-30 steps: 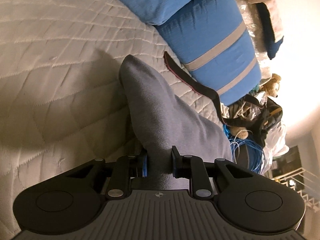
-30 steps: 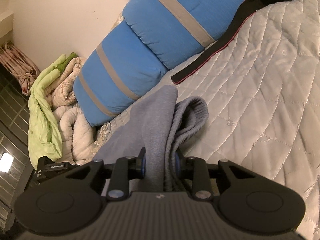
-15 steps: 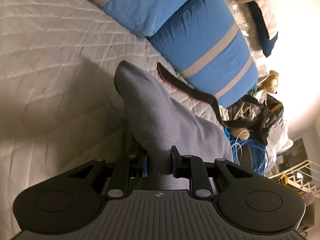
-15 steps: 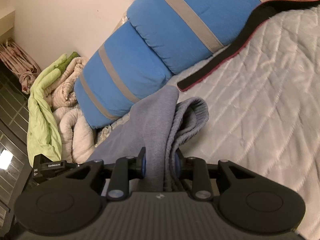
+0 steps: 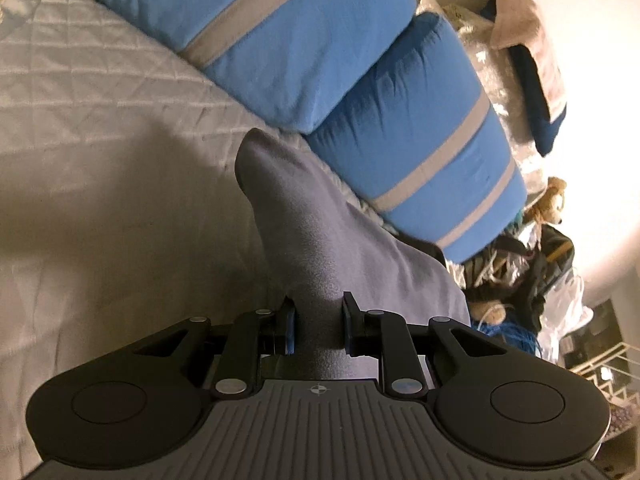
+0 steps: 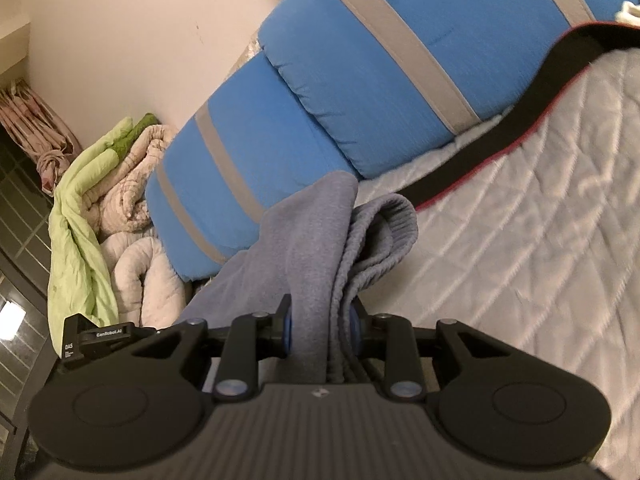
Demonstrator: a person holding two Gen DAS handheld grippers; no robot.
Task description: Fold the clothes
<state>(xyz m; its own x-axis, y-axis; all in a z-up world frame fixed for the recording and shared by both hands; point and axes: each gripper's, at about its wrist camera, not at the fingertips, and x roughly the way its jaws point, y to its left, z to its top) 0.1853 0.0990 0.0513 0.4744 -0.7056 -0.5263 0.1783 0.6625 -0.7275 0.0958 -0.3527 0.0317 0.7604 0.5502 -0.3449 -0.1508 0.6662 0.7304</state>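
The grey garment [image 5: 320, 240] is pinched at two places and held above the quilted bed cover [image 5: 100, 168]. In the left wrist view its long axis runs from the bottom centre of the frame up and slightly left, ending in a rounded folded tip that points toward the blue pillows [image 5: 312, 48]; a broad flap of it falls away to the lower right. In the right wrist view the garment [image 6: 304, 248] rises from the bottom centre almost straight up, its tip just overlapping the lower edge of a pillow, with a ribbed cuff or hem curling out on its right side.

The left gripper [image 5: 319, 326] is clenched on a single thick fold of the cloth, both pads pressed against it. The right gripper [image 6: 320, 330] is likewise clamped on bunched layers, smooth fleece on the left and ribbed knit on the right.

Writing shows only in the right wrist view: a small black block [image 6: 98, 338] at lower left reads "GenRobot.AI", with "DAS" on its side; the finer print below is too small to read.

Farther out in that view, a black strap with a red edge [image 6: 520, 128] lies diagonally across the cover toward the upper right, and a green and beige bundle of bedding [image 6: 100, 208] sits at the left. In the left wrist view, a teddy bear [image 5: 548, 200] and blue cord [image 5: 516, 336] sit among clutter at the right.
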